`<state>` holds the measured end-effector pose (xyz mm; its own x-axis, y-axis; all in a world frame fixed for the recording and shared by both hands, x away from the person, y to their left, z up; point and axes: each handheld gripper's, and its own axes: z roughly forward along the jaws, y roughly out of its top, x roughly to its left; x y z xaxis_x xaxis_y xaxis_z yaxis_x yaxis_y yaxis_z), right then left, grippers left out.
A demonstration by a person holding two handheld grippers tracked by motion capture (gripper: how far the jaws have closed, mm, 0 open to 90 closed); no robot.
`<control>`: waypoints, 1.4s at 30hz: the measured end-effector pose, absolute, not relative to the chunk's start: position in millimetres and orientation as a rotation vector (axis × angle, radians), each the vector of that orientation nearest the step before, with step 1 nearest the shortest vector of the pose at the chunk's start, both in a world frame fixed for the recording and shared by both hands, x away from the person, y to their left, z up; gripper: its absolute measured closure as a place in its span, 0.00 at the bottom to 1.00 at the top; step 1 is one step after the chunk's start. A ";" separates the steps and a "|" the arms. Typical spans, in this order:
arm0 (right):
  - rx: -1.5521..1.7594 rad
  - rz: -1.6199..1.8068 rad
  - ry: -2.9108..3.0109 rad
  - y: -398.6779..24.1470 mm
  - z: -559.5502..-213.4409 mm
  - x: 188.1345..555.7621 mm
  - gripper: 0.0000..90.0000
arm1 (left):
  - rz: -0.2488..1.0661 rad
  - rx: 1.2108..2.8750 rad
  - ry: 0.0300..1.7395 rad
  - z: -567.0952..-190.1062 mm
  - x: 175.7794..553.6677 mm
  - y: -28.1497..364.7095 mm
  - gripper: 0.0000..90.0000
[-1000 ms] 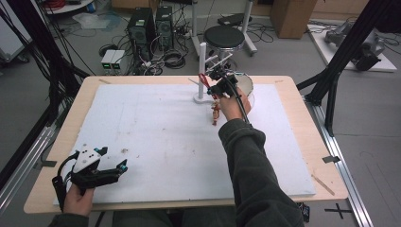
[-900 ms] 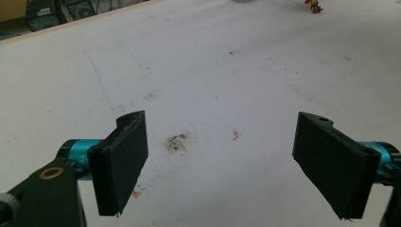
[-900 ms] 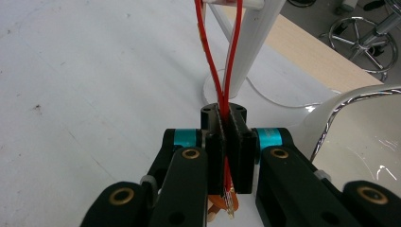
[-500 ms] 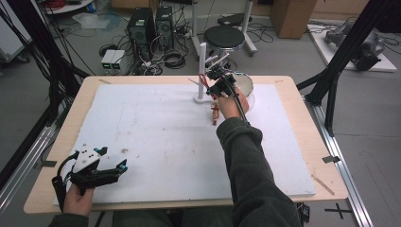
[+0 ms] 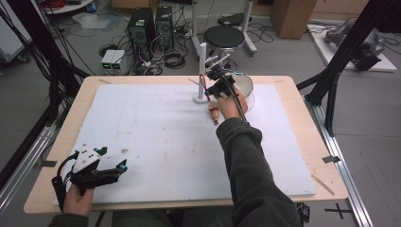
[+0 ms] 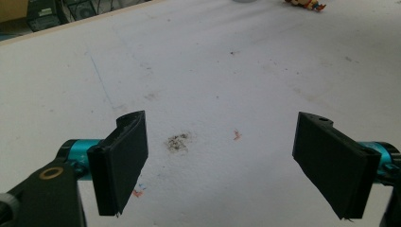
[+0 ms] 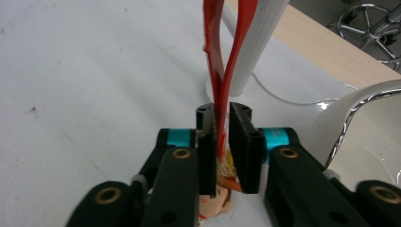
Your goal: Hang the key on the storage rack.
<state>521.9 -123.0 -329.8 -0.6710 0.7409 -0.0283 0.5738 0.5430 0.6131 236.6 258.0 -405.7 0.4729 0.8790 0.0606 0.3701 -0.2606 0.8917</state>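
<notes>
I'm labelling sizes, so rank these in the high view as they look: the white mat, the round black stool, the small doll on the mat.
1. white mat, far the largest.
2. round black stool.
3. small doll, smallest, though it lies nearer the camera than the stool.

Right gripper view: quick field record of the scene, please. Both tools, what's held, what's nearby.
right tool: jaws have just been opening slightly, red loop between them, pads close against it
left tool: open, nothing between the jaws, over the white mat
below right tool: small doll figure lying on the mat
nearby: white peg stand, bowl
</notes>
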 end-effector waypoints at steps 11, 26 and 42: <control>1.106 0.946 2.488 -132.9 -323.6 518.4 0.83 | 0.725 1.836 1.053 -405.3 237.7 257.3 0.22; 1.068 1.162 2.485 -147.1 -309.4 505.7 0.71 | 0.722 1.845 1.047 -405.3 239.2 255.0 0.22; 1.058 1.324 2.441 -177.8 -321.4 488.2 0.60 | 0.721 1.845 1.041 -405.7 238.5 254.7 0.22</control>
